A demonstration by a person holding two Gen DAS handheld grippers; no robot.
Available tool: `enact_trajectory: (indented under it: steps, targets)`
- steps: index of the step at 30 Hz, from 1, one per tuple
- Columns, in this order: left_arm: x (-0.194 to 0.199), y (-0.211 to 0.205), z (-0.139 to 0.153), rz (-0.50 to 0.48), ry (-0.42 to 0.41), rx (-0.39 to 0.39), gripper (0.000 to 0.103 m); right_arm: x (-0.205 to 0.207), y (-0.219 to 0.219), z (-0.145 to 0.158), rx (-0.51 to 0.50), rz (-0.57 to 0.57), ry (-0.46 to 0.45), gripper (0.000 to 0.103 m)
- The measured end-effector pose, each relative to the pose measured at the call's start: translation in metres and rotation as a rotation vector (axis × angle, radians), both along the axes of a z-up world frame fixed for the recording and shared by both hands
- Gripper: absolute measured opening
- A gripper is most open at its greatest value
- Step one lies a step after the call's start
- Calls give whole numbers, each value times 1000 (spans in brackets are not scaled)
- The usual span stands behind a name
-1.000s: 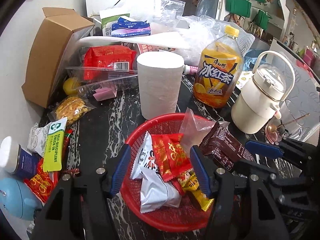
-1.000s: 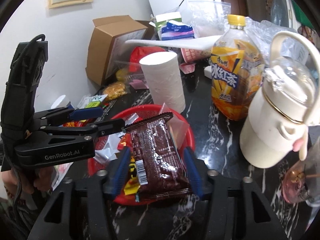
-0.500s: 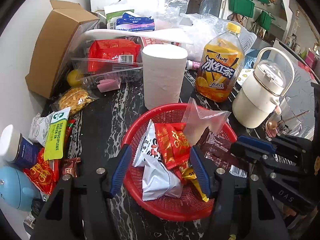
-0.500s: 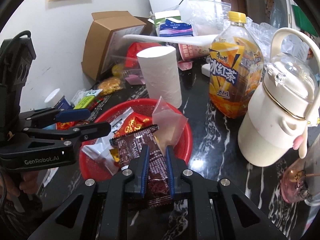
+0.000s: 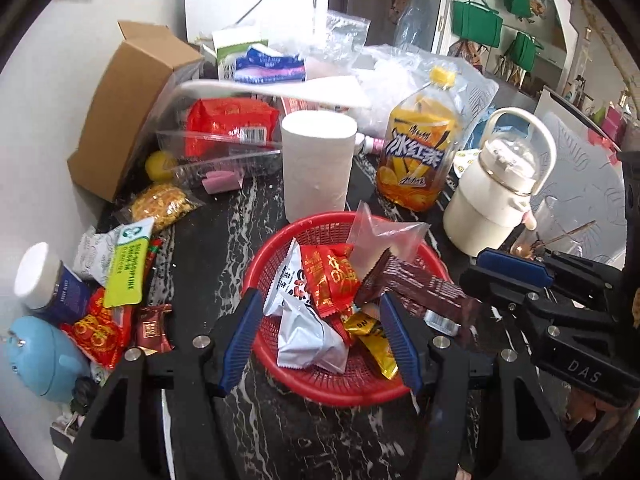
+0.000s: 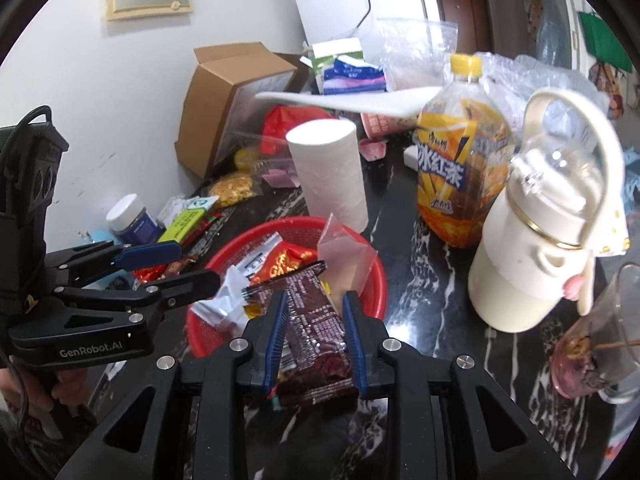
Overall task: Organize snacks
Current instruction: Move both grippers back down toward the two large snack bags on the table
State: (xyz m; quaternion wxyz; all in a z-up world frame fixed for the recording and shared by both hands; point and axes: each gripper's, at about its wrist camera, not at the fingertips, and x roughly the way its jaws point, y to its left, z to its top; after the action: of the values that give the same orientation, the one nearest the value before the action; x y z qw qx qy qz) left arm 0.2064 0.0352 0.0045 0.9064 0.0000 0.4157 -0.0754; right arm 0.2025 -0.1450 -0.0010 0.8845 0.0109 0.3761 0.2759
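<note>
A red mesh basket holds several snack packets: a white one, a red one and a yellow one. A brown snack packet slants over the basket's rim. My right gripper has it between its blue pads, which touch both its edges while the jaws are opening slightly. My left gripper hovers open over the basket's near side with nothing gripped. More loose snacks lie at the left.
A paper roll stands behind the basket. An iced tea bottle and a cream kettle stand to the right. A cardboard box, a jar and a glass cup crowd the dark marble table.
The right jaws went from wide to pinched on the brown packet, then spread a little. Both grippers drew back from the basket, and the packet now tilts across the rim.
</note>
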Motion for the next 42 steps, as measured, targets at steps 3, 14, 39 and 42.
enact_trajectory:
  steps: [3, 14, 39, 42]
  targets:
    - [-12, -3, 12, -7, -28, -8, 60, -11, -4, 11, 3, -4, -28, 33]
    - [-65, -12, 56, -31, -135, -33, 60, -65, -17, 59, 24, 0, -160, 43]
    - [-192, -44, 74, -117, -253, -22, 60, -193, -51, 82, 49, -12, -280, 61]
    - [-203, -44, 62, -113, -230, -31, 60, -204, -53, 71, 45, -7, -258, 61]
